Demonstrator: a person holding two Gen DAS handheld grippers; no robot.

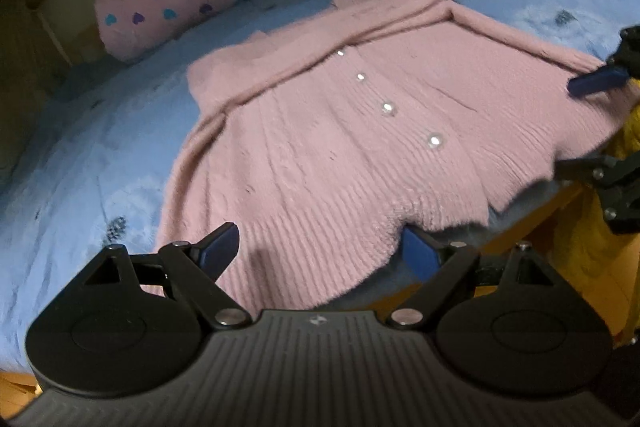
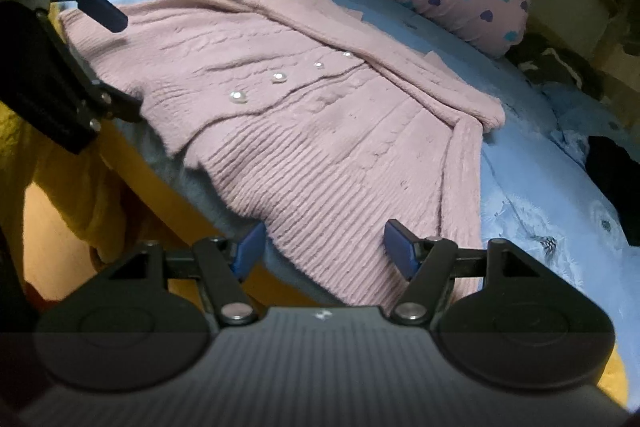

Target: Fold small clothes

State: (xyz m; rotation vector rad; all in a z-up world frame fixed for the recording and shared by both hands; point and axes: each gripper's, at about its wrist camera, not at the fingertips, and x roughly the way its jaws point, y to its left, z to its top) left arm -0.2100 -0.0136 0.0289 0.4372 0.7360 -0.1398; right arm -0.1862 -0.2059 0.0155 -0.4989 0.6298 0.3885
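Both jaws gaping, holding nothing: left gripper [image 1: 320,251] and right gripper [image 2: 324,247] hovering at cardigan [image 1: 340,131] hem, lower frame. Soft, limp, light knit; likely pinching ribbed hem corners.

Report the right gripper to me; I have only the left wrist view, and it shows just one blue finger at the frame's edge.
Observer: The right gripper is open, jaws wide apart.
Operator: Say what lies between them.
Observer: The ribbed hem of the pink cardigan.
Operator: Name what runs by the finger farther from the bed edge.
Observer: A sleeve, laid straight down the cardigan's side, passes that finger.
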